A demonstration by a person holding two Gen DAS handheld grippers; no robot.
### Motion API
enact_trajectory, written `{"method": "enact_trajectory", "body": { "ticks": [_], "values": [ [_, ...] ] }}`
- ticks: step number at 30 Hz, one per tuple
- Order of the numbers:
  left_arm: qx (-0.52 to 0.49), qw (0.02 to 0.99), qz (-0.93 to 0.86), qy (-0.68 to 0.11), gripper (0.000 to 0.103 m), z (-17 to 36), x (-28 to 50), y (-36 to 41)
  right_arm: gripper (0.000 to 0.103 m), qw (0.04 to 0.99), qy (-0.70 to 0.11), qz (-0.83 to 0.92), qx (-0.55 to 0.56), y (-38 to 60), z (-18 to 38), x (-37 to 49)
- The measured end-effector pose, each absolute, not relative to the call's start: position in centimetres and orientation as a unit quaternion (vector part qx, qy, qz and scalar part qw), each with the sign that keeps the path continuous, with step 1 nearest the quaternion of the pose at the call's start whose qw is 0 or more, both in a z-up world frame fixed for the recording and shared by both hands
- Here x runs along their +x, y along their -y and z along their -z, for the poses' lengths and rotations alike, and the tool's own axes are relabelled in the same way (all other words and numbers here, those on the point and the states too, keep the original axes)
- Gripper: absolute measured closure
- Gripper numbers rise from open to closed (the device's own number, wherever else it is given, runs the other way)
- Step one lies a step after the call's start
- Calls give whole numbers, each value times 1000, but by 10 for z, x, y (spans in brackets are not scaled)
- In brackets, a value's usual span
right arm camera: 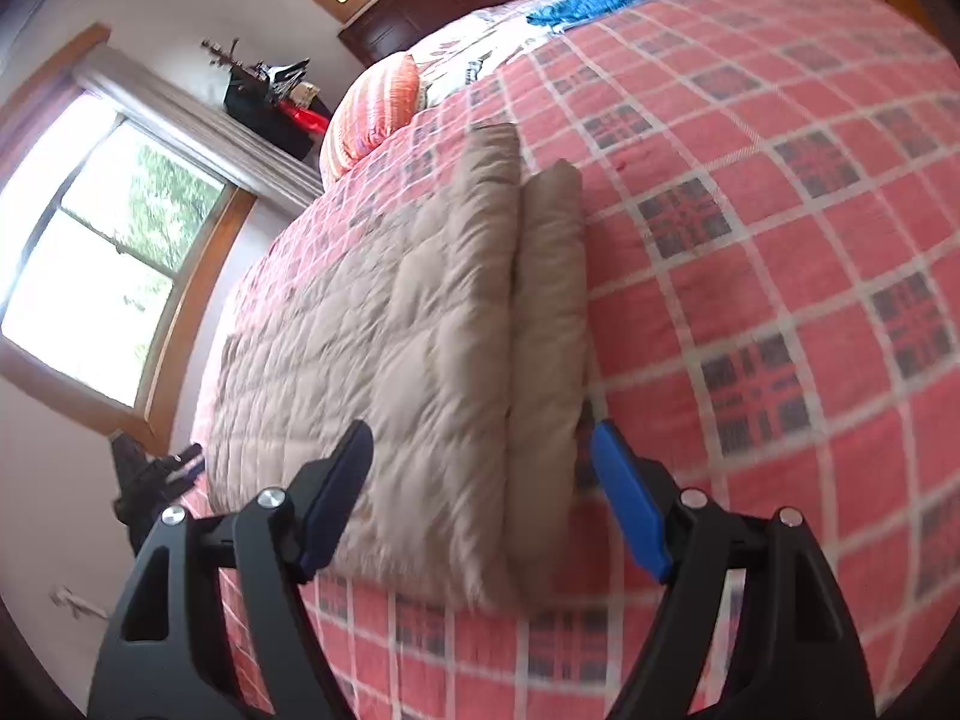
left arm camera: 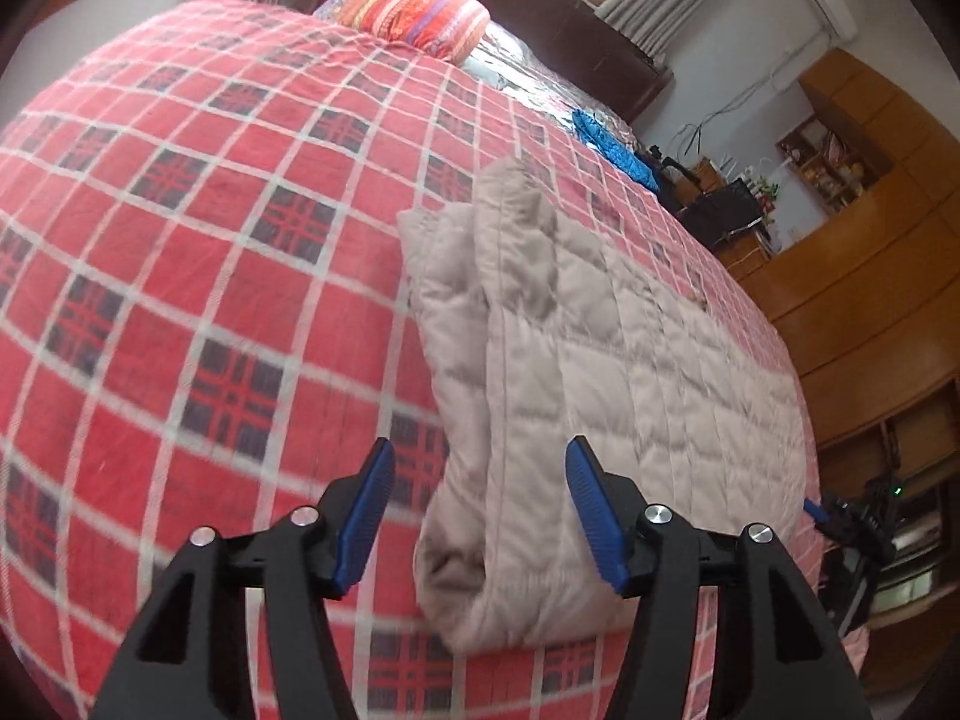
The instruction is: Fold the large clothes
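A beige quilted jacket (left arm camera: 600,360) lies folded lengthwise on the red plaid bed cover (left arm camera: 210,240), near the bed's front edge. My left gripper (left arm camera: 480,516) hovers open just above the jacket's near left fold, nothing between its blue pads. In the right wrist view the same jacket (right arm camera: 408,336) shows its folded right side as a long roll (right arm camera: 549,330). My right gripper (right arm camera: 480,492) is open over the jacket's near right corner, holding nothing. The right gripper's tip (left arm camera: 816,510) shows at the jacket's far side in the left wrist view.
An orange striped pillow (left arm camera: 420,15) and a blue cloth (left arm camera: 612,144) lie at the head of the bed. Wooden cabinets (left arm camera: 870,276) stand along the right side. A window (right arm camera: 102,264) is on the left wall, with the left gripper (right arm camera: 162,474) below it.
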State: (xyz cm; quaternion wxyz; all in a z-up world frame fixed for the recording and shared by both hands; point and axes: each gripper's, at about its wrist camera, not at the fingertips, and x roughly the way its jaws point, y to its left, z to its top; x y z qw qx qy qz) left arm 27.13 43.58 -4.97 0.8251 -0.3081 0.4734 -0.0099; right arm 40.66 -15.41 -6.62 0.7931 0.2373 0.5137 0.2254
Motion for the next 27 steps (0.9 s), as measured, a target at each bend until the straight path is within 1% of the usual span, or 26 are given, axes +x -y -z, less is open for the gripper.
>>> {"method": "enact_trajectory", "body": {
  "ticks": [6,12,14,15,16,17,18,19,21,22,24,27],
  "values": [
    [-372,804,44,-462,43,78,292,-449,27,769,-523,-238,280,157,94,437],
    [-381,795,70,-466,43,94,309,-432,26,762,-525,-250,283,143,111,445],
    [-381,795,67,-467,43,96,314,-427,34,764,-523,-253,281,138,111,449],
    [-379,797,67,-466,44,96,314,-424,41,763,-523,-255,281,136,111,450],
    [-374,799,63,-467,44,95,315,-421,52,762,-524,-257,281,132,110,452],
    [-368,802,60,-467,49,94,316,-418,56,761,-525,-258,279,129,109,453],
    [-363,804,60,-467,58,92,316,-414,65,761,-525,-260,279,127,108,453],
    [-360,806,60,-466,62,90,316,-412,74,762,-521,-263,280,126,106,451],
    [-359,810,59,-461,75,85,316,-406,82,766,-512,-271,279,126,101,446],
    [-360,811,58,-458,78,82,316,-404,86,768,-510,-272,275,125,97,445],
    [-357,813,55,-456,83,76,314,-400,88,770,-507,-275,274,125,91,441],
    [-345,822,49,-452,87,64,309,-395,90,772,-497,-283,277,128,79,434]
  ]
}}
